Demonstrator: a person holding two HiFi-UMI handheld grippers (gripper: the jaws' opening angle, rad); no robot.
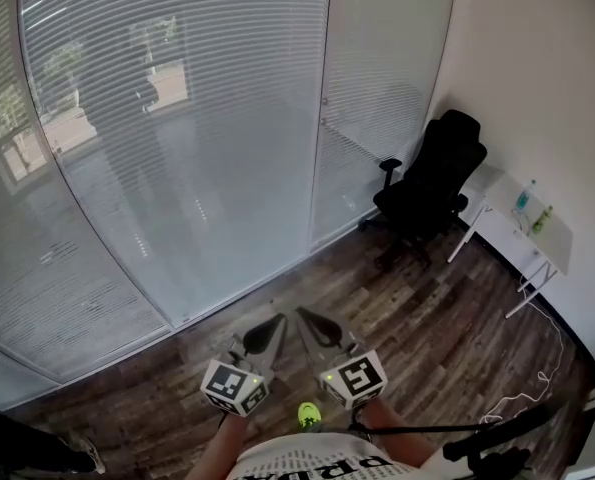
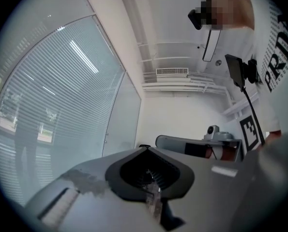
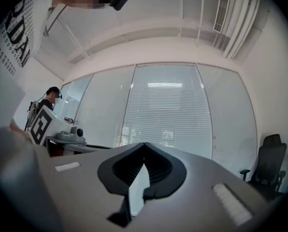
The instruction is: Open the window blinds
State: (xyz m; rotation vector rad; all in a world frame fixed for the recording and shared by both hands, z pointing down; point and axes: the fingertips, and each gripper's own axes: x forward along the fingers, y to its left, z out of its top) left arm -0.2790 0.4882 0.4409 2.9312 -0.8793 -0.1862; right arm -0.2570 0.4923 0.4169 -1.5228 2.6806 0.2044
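White slatted blinds (image 1: 177,98) cover the wide curved window wall ahead, slats shut, with a dim reflection of a person in the glass. In the head view my left gripper (image 1: 277,321) and right gripper (image 1: 302,315) are held side by side low in front of me, above the wood floor and well short of the blinds. Both are shut with nothing in them. The left gripper view has the blinds (image 2: 52,105) to its left past the closed tips (image 2: 146,149). The right gripper (image 3: 144,144) points straight at the blinds (image 3: 168,105). No cord or wand is visible.
A black office chair (image 1: 432,183) stands at the right end of the window wall, also seen in the right gripper view (image 3: 269,163). A white desk (image 1: 522,230) with bottles stands against the right wall. Cables trail on the dark wood floor (image 1: 447,318) near it.
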